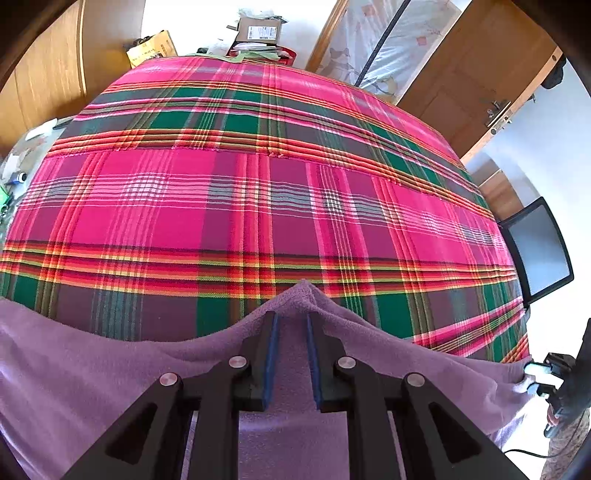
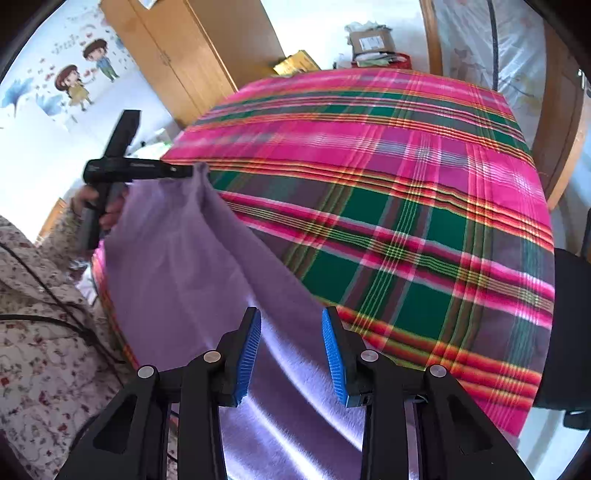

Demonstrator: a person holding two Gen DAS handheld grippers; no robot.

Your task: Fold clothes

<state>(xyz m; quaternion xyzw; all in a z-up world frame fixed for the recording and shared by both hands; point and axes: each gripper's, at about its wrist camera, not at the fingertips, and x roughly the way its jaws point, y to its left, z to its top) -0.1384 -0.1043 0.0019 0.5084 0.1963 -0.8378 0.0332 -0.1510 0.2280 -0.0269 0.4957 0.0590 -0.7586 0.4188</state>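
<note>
A purple cloth (image 1: 92, 369) hangs over the near edge of a bed with a pink and green plaid sheet (image 1: 240, 206). My left gripper (image 1: 290, 317) is shut on a raised peak of the cloth, which bunches between its blue pads. In the right wrist view the left gripper (image 2: 188, 170) holds that peak up at the left, and the purple cloth (image 2: 177, 258) slopes down from it. My right gripper (image 2: 291, 325) stands open, with the cloth's edge running between its pads untouched. In the left wrist view the right gripper (image 1: 535, 376) sits at the cloth's far right end.
Cardboard boxes (image 1: 258, 31) are piled beyond the bed's far end. A wooden wardrobe (image 2: 192, 55) stands at the left and a wooden door (image 1: 476, 85) at the right. A black screen (image 1: 539, 251) is beside the bed. A floral sleeve (image 2: 33, 332) is at my left.
</note>
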